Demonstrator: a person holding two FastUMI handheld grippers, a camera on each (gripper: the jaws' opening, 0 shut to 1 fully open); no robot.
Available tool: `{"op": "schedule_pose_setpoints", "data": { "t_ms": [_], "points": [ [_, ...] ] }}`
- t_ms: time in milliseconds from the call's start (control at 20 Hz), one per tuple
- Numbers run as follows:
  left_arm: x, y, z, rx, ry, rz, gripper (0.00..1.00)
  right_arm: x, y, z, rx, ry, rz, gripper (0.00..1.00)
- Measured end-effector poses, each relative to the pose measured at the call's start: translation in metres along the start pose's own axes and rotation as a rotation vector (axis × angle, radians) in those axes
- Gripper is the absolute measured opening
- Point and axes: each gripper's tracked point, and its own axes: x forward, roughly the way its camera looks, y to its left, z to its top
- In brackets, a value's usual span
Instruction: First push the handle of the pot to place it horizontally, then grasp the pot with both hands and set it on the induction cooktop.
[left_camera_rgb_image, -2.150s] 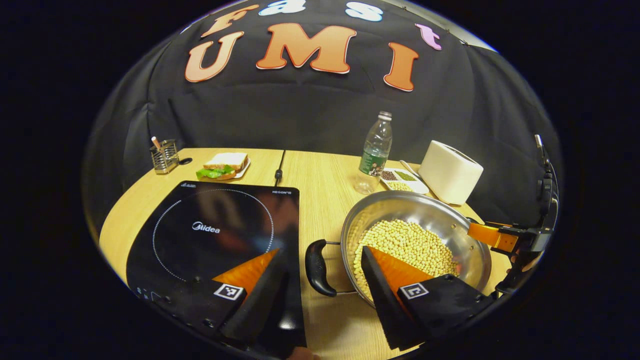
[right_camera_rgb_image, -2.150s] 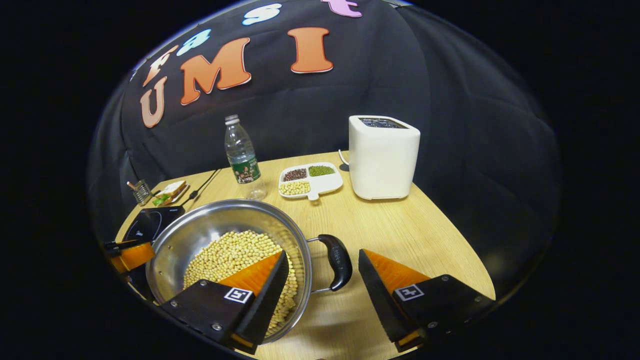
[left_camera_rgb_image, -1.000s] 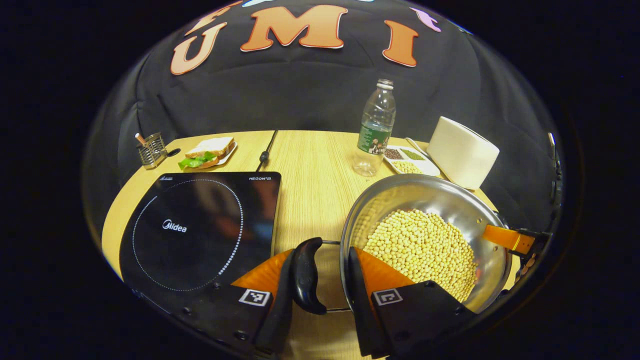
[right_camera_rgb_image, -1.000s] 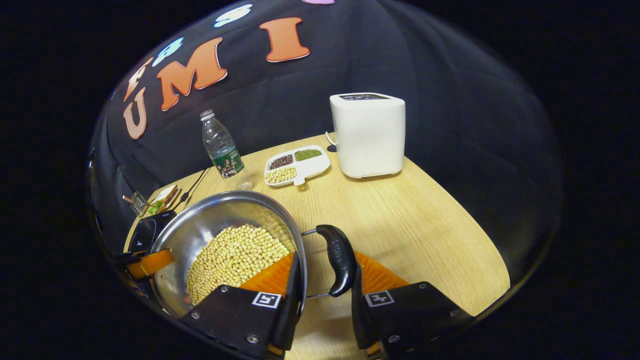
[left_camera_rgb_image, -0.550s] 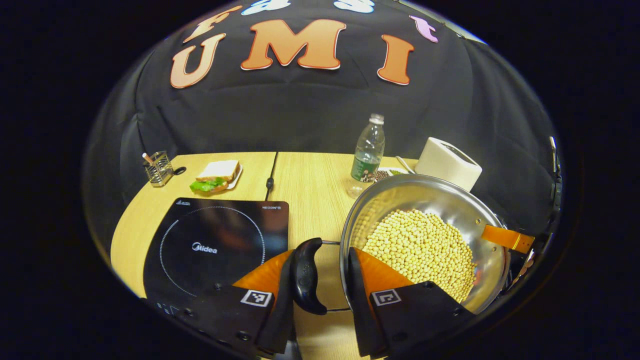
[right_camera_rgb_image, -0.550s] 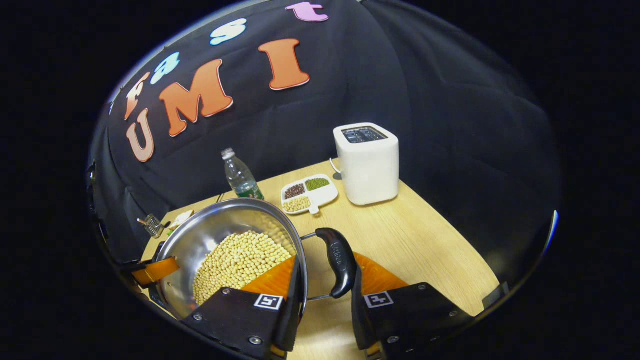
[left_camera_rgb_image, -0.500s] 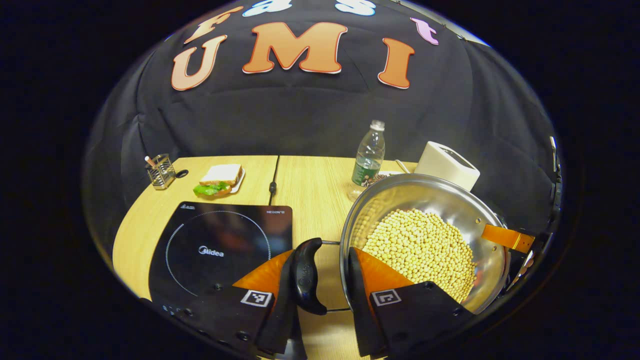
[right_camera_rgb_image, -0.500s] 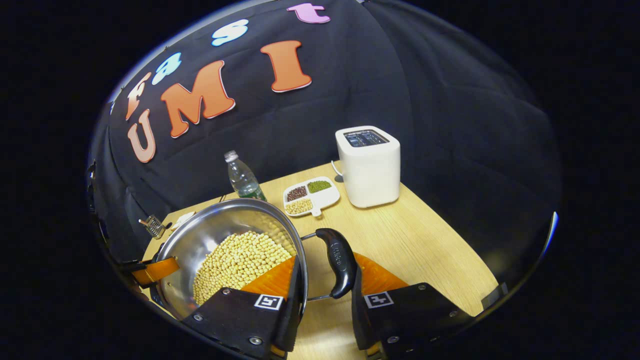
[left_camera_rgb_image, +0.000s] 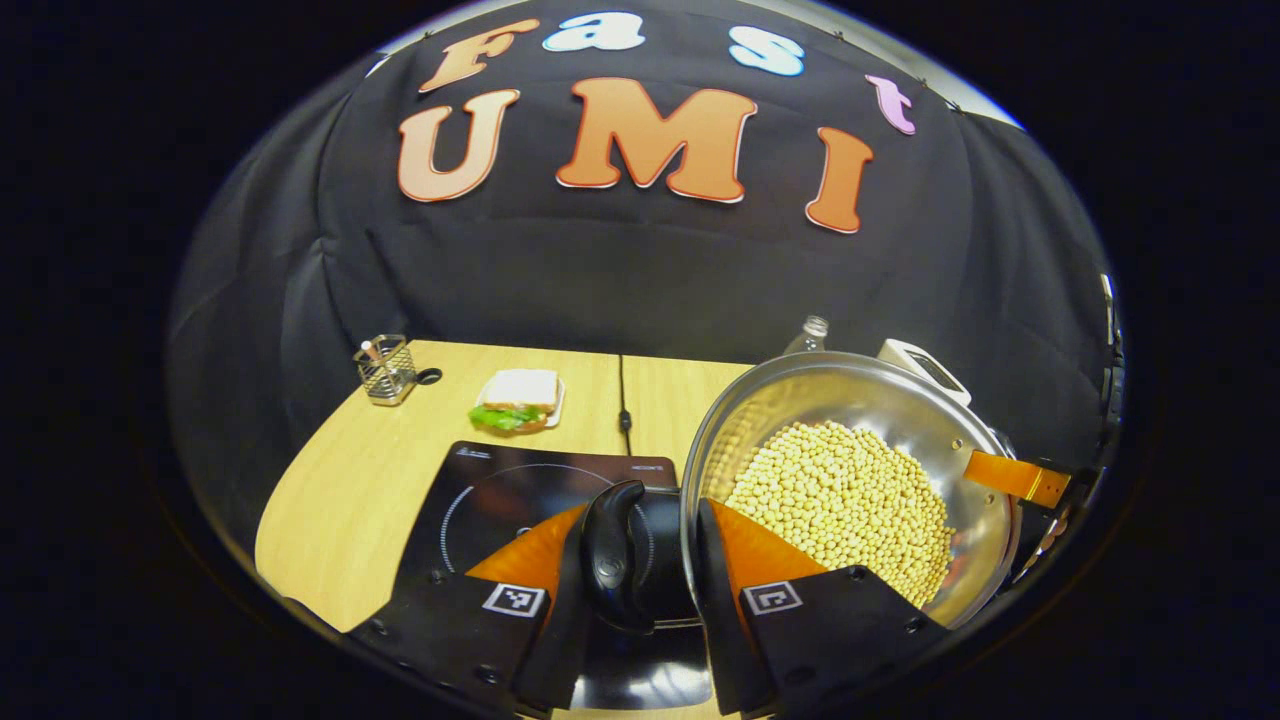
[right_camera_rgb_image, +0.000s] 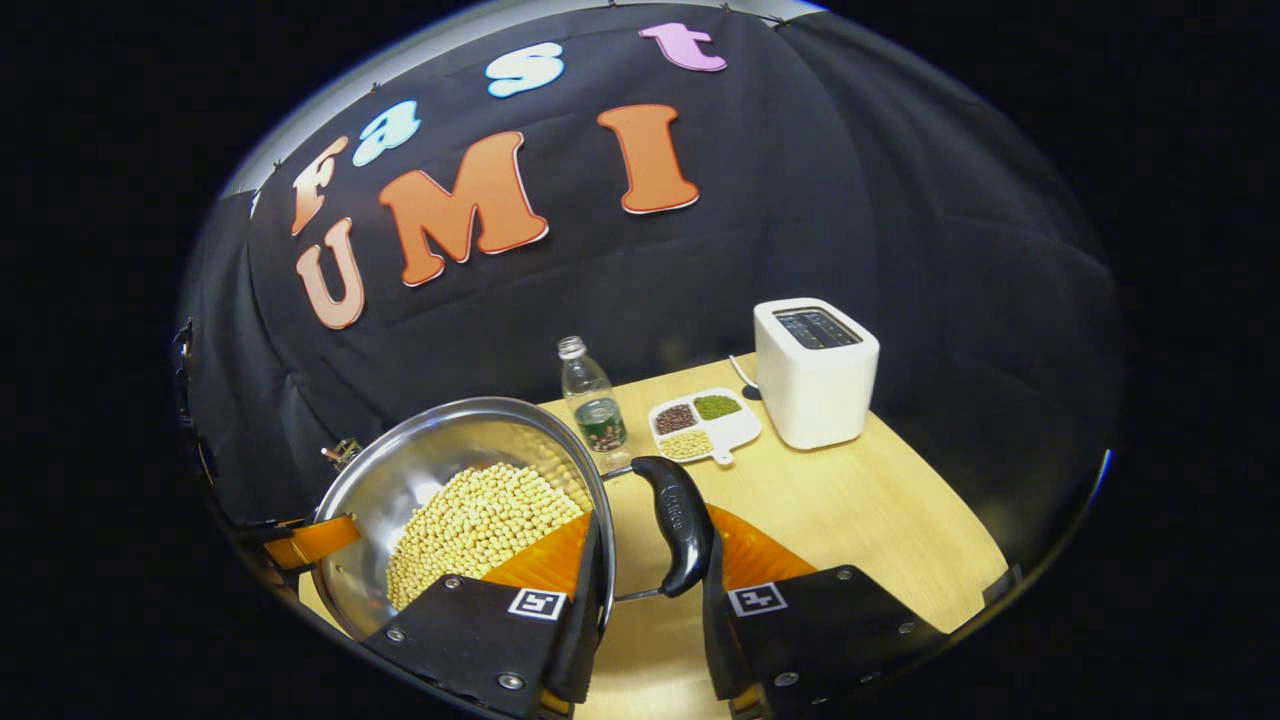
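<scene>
A steel pot (left_camera_rgb_image: 800, 368) full of soybeans (left_camera_rgb_image: 840, 500) hangs in the air, level, above the table. My left gripper (left_camera_rgb_image: 640, 510) is shut across its black left handle (left_camera_rgb_image: 612, 550), one finger outside the handle and the other inside the rim. My right gripper (right_camera_rgb_image: 650, 515) is shut the same way on the right handle (right_camera_rgb_image: 680, 520) of the pot (right_camera_rgb_image: 440, 455). The black induction cooktop (left_camera_rgb_image: 500, 490) lies under the left handle and stretches to the left. The right gripper (left_camera_rgb_image: 1015, 478) also shows beyond the pot's far rim.
A sandwich on a plate (left_camera_rgb_image: 515, 400), a wire utensil holder (left_camera_rgb_image: 385, 368) and the cooktop's cable (left_camera_rgb_image: 622, 400) lie behind the cooktop. A water bottle (right_camera_rgb_image: 590, 405), a divided dish of beans (right_camera_rgb_image: 705, 425) and a white toaster (right_camera_rgb_image: 815, 375) stand on the wooden table (right_camera_rgb_image: 880, 520).
Both grippers closed on the pot's handles, then raised the pot off the table and carried it left. The cooktop now lies beneath the left handle.
</scene>
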Motion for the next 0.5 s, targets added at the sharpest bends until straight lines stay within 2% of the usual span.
{"op": "schedule_pose_setpoints", "data": {
  "t_ms": [500],
  "points": [
    [-0.008, 0.106, 0.002, -0.058, 0.011, 0.081, 0.55, 0.02, 0.097, -0.016, -0.04, 0.032, 0.08, 0.45]
  ]
}}
